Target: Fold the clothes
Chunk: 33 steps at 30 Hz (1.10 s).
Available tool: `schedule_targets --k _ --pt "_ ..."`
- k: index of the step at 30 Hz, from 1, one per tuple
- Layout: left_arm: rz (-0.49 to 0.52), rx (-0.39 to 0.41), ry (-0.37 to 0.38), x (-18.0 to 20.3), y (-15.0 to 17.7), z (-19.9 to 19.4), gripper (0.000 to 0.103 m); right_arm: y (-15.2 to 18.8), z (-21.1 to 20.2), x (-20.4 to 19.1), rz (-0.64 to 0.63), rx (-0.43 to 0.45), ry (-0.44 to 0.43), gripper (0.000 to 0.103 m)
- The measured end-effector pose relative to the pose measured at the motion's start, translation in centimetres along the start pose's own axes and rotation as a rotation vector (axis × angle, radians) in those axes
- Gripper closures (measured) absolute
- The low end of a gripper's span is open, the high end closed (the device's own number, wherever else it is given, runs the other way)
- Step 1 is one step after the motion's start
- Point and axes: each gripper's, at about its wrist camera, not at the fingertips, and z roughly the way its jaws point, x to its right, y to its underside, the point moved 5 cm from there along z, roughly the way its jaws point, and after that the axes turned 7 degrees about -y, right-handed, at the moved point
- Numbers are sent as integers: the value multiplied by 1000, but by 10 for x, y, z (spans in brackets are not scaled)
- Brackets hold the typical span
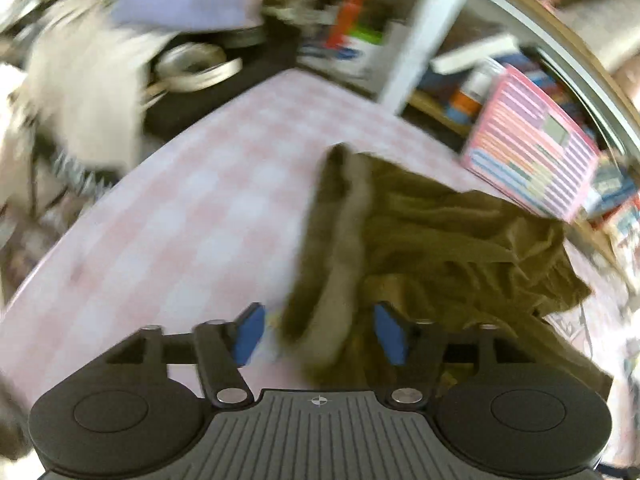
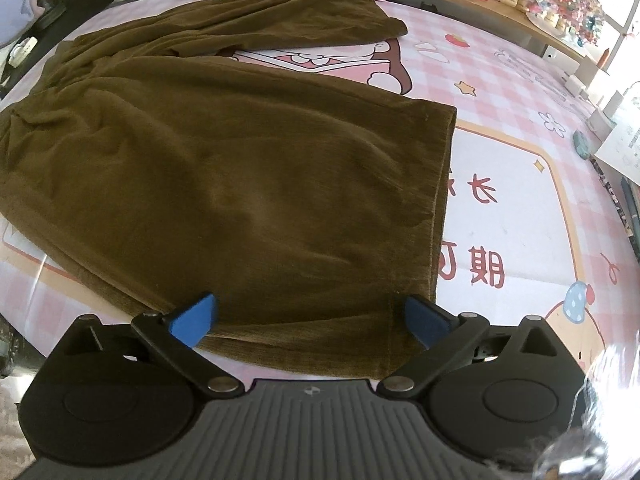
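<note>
The olive-brown corduroy trousers (image 2: 224, 168), soft, limp and probably light, lie spread on the pink checked cartoon-print table cover (image 2: 520, 128), filling the frame's left and centre. A hem corner or the waistband looks like the best hold. The left gripper (image 1: 320, 330) is spread wide around bunched waist cloth; the right gripper (image 2: 310, 320) gapes empty over a leg hem.

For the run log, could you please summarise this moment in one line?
olive trousers spread on pink tablecloth | left tongs open | right tongs open
</note>
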Motion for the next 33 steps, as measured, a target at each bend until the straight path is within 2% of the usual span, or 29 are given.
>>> schedule_targets --k 4,8,9,10,11,13,17,21,23,26,29,32,33 --pt "-136 -51 47 -12 15 3 37 -2 2 -1 -11 5 -7 0" --pt "-253 -49 78 -14 16 22 40 0 0 -2 6 32 2 0" --pt "-278 -46 78 -16 17 26 49 1 0 -2 12 42 7 0" --pt "-304 -43 79 -18 18 31 77 2 0 -3 17 49 11 0" --pt "-330 -41 80 -20 18 35 87 2 -1 -4 23 55 16 0" --pt "-332 -20 76 -25 17 33 91 2 0 -7 21 55 15 0" --pt "-345 2 62 -39 14 27 91 0 1 -15 6 48 4 0" --pt "-315 4 44 -48 11 22 90 -3 3 -22 -5 47 -2 0" --pt "-289 -18 49 -52 11 22 85 -5 5 -23 -3 49 -1 0" --pt "-231 -23 11 -50 7 16 74 -6 4 -21 -4 38 -6 0" --pt "-165 34 -37 -46 1 -4 72 -12 -2 -14 23 45 1 0" --pt "-68 85 -25 -31 -8 -19 68 -24 -9 -4 65 76 2 0" --pt "-35 82 2 -22 -8 -19 62 -31 -10 -2 75 85 6 0"
